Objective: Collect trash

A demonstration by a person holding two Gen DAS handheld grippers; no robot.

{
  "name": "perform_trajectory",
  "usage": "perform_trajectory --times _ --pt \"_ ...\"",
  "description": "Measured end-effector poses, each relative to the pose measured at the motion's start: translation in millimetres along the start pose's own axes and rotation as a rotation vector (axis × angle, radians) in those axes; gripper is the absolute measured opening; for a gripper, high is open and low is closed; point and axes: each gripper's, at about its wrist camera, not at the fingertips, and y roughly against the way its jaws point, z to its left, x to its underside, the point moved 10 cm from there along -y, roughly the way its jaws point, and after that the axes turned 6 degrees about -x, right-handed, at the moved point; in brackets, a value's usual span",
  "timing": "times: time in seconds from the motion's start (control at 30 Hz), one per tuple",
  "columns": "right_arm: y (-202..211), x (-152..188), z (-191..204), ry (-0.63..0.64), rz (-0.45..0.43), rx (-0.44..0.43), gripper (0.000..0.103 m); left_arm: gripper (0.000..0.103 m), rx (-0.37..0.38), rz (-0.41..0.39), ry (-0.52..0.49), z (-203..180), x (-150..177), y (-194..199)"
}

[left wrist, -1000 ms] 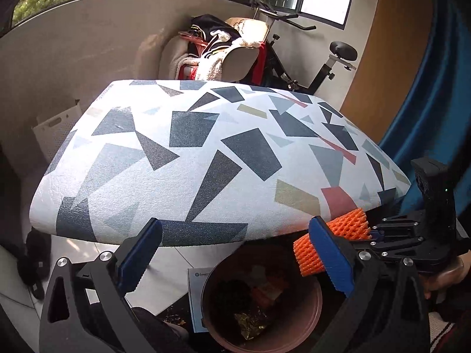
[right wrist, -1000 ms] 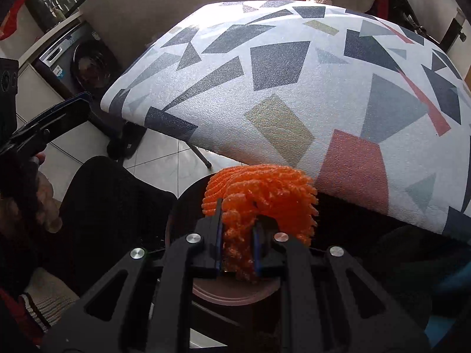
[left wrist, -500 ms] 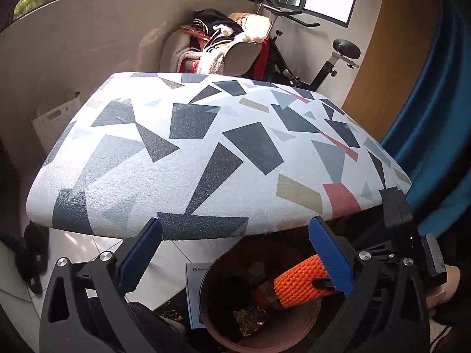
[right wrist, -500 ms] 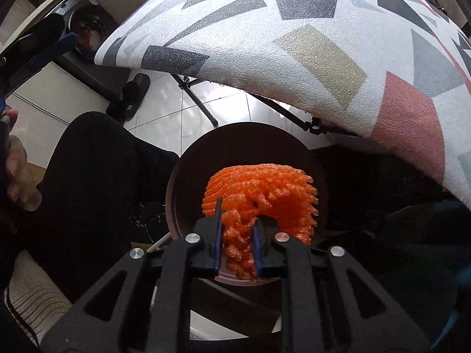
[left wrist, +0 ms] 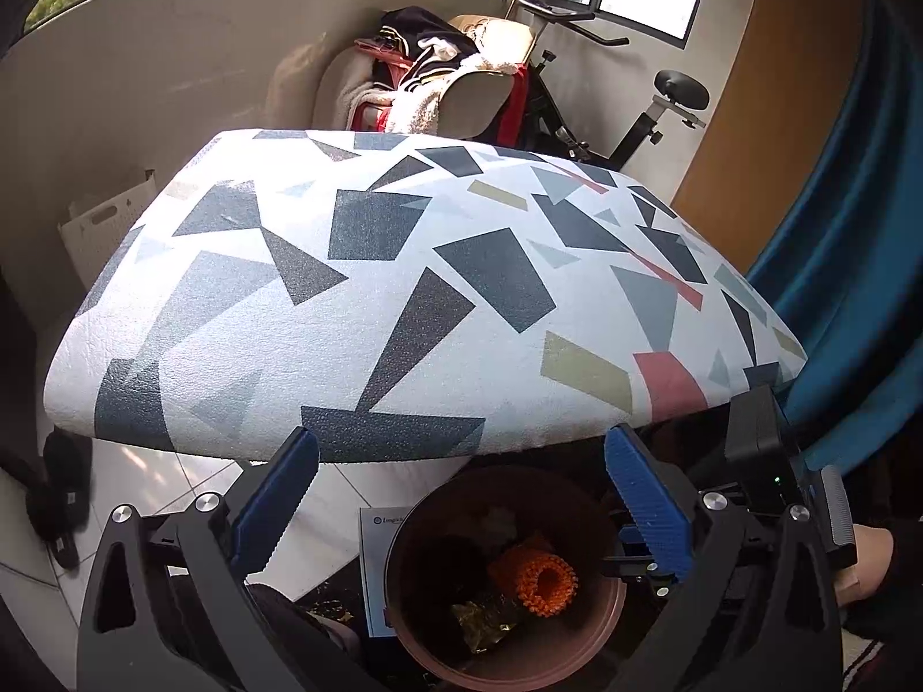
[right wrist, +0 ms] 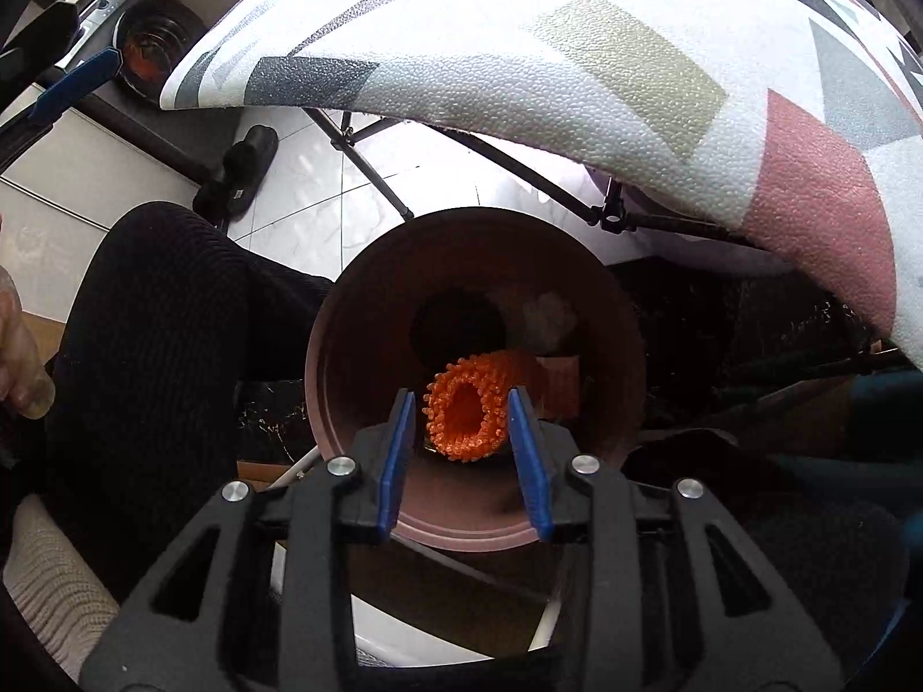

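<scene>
An orange foam net sleeve (right wrist: 470, 406) lies inside the brown round trash bin (right wrist: 626, 346) on the floor, on top of other scraps. It also shows in the left wrist view (left wrist: 542, 576), inside the bin (left wrist: 582, 643). My right gripper (right wrist: 461, 403) is open right above the bin, its blue pads either side of the sleeve without touching it. My left gripper (left wrist: 456, 464) is open and empty, held above the bin's near side and level with the table's front edge.
A table with a white geometric-print cover (left wrist: 404, 288) overhangs the bin, its folding legs (right wrist: 381, 173) behind it. A person's black-clad leg (right wrist: 156, 346) is left of the bin. A blue curtain (left wrist: 854, 230) hangs at right. A chair piled with clothes (left wrist: 438, 86) and an exercise bike stand behind.
My right gripper lowered the orange sleeve over the bin, opened and let it go; the sleeve now lies in the bin. My left gripper stayed open and barely moved.
</scene>
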Motion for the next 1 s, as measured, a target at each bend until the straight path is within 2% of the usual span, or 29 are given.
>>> perform_trajectory --times 0.23,0.3,0.47,0.57,0.67,0.83,1.0 --pt "8 -6 -5 -0.003 -0.039 0.058 0.088 0.097 -0.011 -0.007 -0.005 0 -1 0" --pt "11 -8 -6 -0.002 -0.053 0.070 0.094 0.097 -0.017 -0.010 -0.004 1 -1 1" --pt "21 -15 -11 -0.005 -0.096 0.101 0.097 0.097 -0.042 -0.024 -0.013 3 -5 4" --pt "38 -25 -11 0.010 -0.155 0.126 0.097 0.097 -0.083 -0.047 -0.050 3 -11 10" --pt "65 -39 -12 0.040 -0.227 0.175 0.097 0.097 -0.092 -0.081 -0.074 -2 -22 20" --pt "132 -71 -11 0.069 -0.402 0.258 0.097 0.097 -0.112 -0.176 -0.089 -6 -57 48" --pt "218 -101 -5 0.074 -0.615 0.308 0.097 0.097 -0.158 -0.303 -0.076 -8 -99 83"
